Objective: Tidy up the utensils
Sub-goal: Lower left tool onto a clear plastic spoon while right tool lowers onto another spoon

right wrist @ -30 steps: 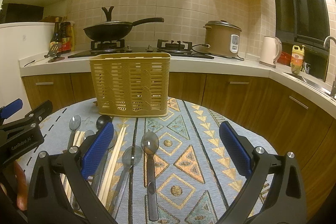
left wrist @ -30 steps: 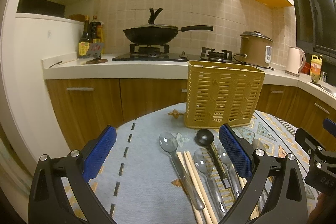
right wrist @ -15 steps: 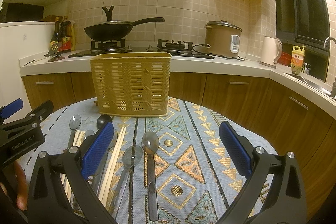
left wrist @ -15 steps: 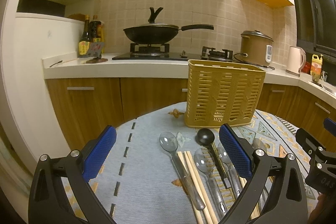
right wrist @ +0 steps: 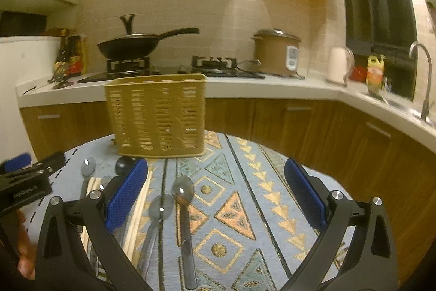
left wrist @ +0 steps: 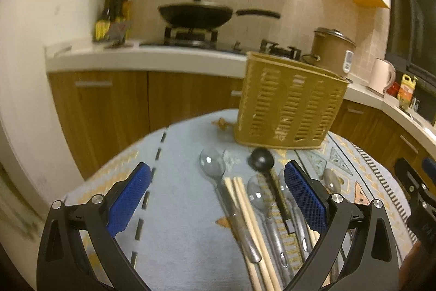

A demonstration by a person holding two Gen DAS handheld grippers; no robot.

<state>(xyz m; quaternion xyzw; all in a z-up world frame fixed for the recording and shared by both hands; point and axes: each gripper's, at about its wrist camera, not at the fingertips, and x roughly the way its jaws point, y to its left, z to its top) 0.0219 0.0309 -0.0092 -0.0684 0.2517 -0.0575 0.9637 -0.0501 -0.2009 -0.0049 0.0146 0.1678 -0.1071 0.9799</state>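
Both views have shifted since half a second ago: each is now motion-blurred, the tan slotted plastic utensil basket [left wrist: 290, 102] sits tilted in the left wrist view where it stood level, and the right wrist view has swung so that the basket lies further left and the steel tap [right wrist: 425, 78] shows in full. The utensils themselves lie where they lay before.

The left gripper [left wrist: 216, 198] hangs low over the round table's pale blue patterned cloth [left wrist: 177, 209], rolled a little so the kitchen leans, its blue-padded jaws spread wide with nothing between them. Ahead of it, from left to right, lie a clear plastic spoon [left wrist: 218, 176], a pair of pale wooden chopsticks [left wrist: 245, 212], a second clear spoon [left wrist: 263, 206] and a black round-bowled ladle [left wrist: 263, 162], whose bowl lies just in front of the basket. More handles are hidden behind the right jaw.

The right gripper [right wrist: 215, 198] is held level over the cloth to the right of the row, jaws likewise wide apart and empty. Between them lie a smoky grey spoon [right wrist: 160, 212] and a darker clear spoon [right wrist: 184, 198], side by side, bowls towards the basket, which stands upright at the far edge of the table.
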